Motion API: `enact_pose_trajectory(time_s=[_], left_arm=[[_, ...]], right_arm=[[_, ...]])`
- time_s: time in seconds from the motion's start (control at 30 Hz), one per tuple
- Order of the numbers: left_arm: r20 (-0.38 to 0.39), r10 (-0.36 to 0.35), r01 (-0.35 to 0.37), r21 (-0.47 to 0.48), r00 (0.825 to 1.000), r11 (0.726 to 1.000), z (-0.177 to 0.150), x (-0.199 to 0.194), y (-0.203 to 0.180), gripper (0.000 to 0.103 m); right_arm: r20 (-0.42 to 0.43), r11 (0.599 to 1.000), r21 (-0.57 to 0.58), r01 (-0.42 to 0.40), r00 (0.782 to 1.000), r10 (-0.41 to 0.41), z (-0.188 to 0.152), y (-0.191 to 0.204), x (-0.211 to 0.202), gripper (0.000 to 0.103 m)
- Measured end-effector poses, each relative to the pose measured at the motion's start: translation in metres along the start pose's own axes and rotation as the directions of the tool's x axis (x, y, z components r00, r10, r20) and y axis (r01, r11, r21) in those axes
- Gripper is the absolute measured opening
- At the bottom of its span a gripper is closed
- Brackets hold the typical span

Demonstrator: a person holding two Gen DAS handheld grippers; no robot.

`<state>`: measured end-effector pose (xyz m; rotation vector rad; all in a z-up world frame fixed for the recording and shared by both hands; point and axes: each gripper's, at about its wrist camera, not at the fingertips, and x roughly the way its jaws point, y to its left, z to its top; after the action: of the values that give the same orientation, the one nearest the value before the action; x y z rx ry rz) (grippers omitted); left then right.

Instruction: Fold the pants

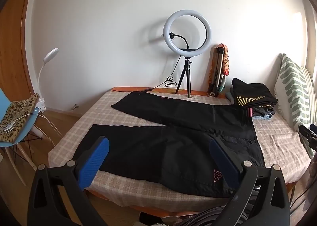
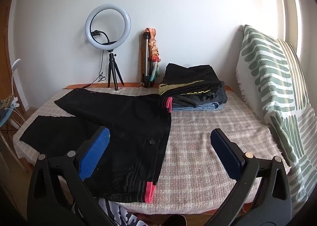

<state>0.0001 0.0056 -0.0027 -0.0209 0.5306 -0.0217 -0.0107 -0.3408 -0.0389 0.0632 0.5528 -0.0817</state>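
Black pants (image 1: pixel 168 137) lie spread, legs apart, on the desk's checked cloth (image 2: pixel 198 146) by a white wall; both grippers' fingers (image 1: pixel 99 158) (image 2: pixel 225 152) hover released, holding nothing.

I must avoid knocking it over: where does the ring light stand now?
The ring light stands on its small tripod at the table's far edge by the wall, behind the black pants and left of the folded clothes pile.

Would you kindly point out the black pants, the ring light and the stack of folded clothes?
Pants (image 1: pixel 158 146), left wrist view, on the near leg's fabric.
Ring light (image 2: pixel 108 8), right wrist view, on the top of the glowing ring.
Stack of folded clothes (image 2: pixel 190 79), right wrist view, on the top black garment.
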Motion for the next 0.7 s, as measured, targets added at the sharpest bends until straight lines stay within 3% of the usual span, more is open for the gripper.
enact_pose_trajectory(time_s=[0.7], left_arm=[[0.012, -0.007, 0.007, 0.005, 1.0, 1.0, -0.0022, -0.0004, -0.0036, 0.103]], right_arm=[[-0.008, 0.999, 0.005, -0.038, 0.999, 0.038, -0.0012, 0.001, -0.0017, 0.103]])
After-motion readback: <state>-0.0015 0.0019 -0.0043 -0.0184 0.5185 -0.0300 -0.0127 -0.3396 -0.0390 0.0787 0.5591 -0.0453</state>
